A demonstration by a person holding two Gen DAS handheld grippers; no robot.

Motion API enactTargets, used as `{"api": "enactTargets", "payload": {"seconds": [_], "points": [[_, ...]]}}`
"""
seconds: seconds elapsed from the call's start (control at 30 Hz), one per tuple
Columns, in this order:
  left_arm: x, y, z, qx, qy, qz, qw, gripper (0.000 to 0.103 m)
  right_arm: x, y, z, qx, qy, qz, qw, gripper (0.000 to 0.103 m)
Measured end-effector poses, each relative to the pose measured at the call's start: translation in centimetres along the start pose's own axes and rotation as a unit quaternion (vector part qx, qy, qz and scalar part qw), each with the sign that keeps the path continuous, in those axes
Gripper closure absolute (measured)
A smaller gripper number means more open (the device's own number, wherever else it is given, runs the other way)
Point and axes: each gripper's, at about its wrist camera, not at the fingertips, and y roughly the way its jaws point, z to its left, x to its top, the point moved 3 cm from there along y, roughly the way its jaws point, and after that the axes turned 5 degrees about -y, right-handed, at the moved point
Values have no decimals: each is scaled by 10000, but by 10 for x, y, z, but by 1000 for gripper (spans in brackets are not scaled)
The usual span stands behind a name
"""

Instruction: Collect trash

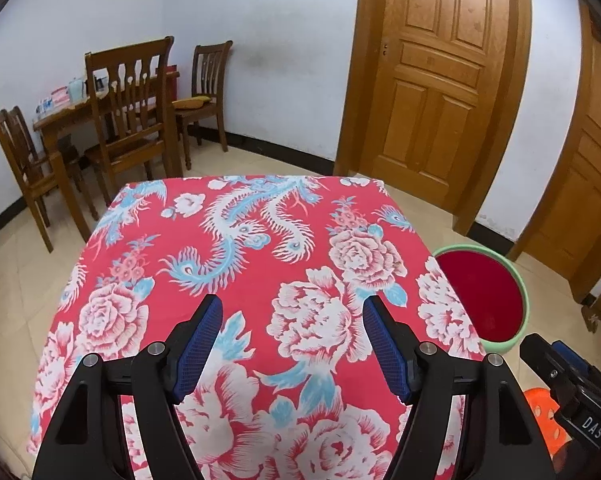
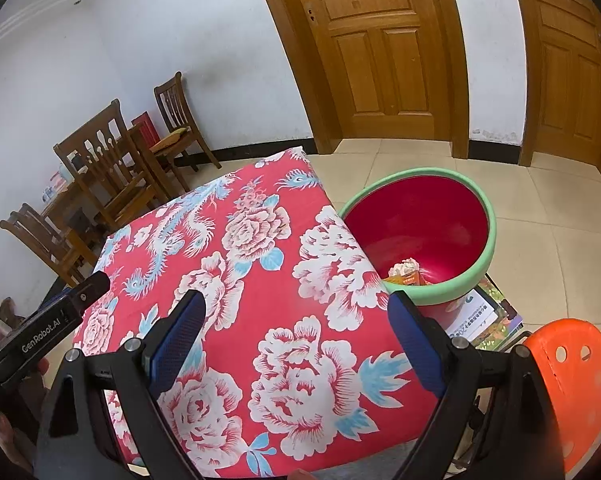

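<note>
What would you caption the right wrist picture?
Open right gripper above the floral tablecloth, beside a green-rimmed red basin holding crumpled trash.

Home dining room: wooden chairs, panelled doors, floral tablecloth.

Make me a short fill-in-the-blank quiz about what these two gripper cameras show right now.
1. Both the left gripper and right gripper are open and hold ____.
2. The tablecloth is mostly ____ with flowers.
3. The trash lies inside the ____.
4. The stool is coloured ____.

Missing words: nothing; red; basin; orange
</note>
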Motion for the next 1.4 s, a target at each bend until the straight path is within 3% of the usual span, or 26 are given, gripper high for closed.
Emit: {"api": "enactTargets", "payload": {"seconds": [1.4], "points": [[-2, -2, -2, -63, -2, -19, 10000, 29, -4, -3, -7, -25, 85, -27, 10000, 12]]}}
